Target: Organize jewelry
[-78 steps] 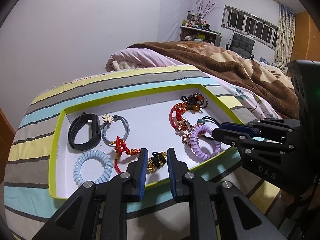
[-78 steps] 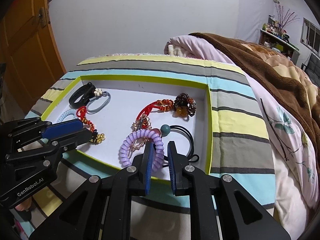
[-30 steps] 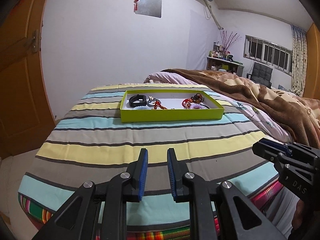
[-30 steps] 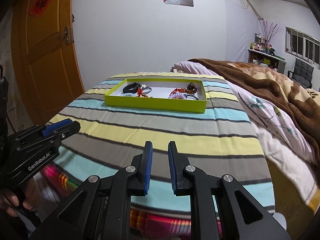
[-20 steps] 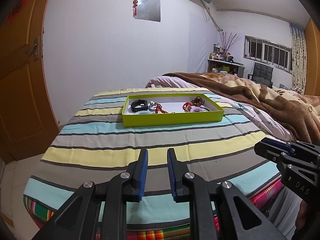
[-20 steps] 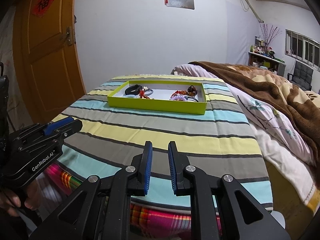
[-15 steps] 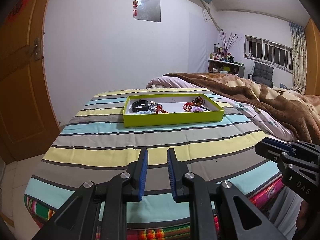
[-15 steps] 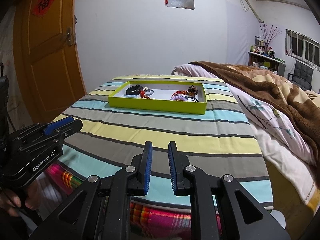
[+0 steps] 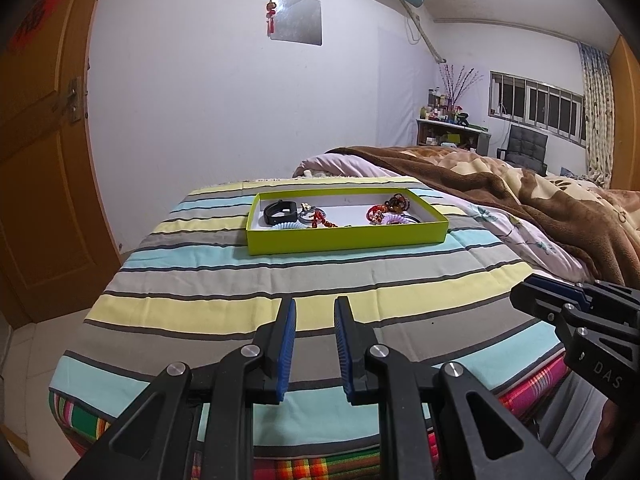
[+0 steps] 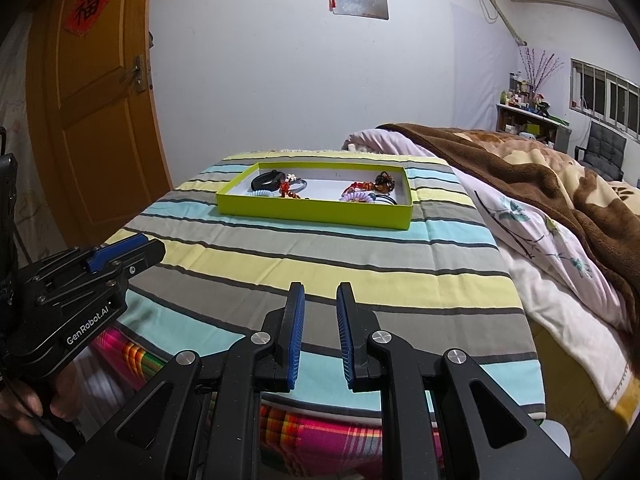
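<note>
You have pulled both tongs back from the box: moments ago their tips were right over the jewelry, and now the green box [image 9: 346, 236] sits well ahead of them, across the striped cover [image 9: 280, 280]. Your left tongs [image 9: 315, 344] hang released with nothing between the blue pads; your right tongs [image 10: 320, 332] are likewise parted and empty. Inside the box, the black band [image 10: 266, 180], the blue coil and the grey tie lie grouped at the left end, and the red cord [image 10: 354, 189], purple coil and beads at the right. To my eye the sorting looks finished, and this retreat reads as the close.
</note>
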Action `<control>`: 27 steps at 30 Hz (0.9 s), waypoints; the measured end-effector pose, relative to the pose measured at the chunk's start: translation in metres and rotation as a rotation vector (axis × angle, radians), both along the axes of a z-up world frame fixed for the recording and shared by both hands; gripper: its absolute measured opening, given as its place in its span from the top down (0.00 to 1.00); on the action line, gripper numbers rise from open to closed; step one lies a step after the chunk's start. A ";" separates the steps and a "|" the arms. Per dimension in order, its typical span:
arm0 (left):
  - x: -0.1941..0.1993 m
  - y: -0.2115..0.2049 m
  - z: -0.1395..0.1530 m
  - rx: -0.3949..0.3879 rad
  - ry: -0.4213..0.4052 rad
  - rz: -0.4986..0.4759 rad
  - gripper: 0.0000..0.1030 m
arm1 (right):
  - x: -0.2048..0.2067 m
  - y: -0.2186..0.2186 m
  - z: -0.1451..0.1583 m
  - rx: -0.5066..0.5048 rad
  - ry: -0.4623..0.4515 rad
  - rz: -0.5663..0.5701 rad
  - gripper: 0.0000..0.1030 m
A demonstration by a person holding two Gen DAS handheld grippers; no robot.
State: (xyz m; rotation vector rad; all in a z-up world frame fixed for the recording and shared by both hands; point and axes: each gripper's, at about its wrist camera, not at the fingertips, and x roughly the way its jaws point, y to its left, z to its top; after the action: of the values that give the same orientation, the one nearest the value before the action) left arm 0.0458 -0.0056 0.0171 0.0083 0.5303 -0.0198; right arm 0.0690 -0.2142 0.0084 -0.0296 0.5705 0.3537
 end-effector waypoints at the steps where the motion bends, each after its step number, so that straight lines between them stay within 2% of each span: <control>1: 0.000 0.000 0.000 0.001 -0.001 0.001 0.82 | 0.000 0.000 0.000 0.000 0.000 0.000 0.84; 27: -0.002 -0.002 -0.002 0.024 -0.010 0.020 0.82 | -0.002 0.002 0.001 -0.004 0.001 -0.002 0.84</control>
State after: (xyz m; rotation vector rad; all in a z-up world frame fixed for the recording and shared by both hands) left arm 0.0441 -0.0072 0.0151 0.0270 0.5207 0.0061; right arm 0.0675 -0.2126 0.0096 -0.0323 0.5721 0.3511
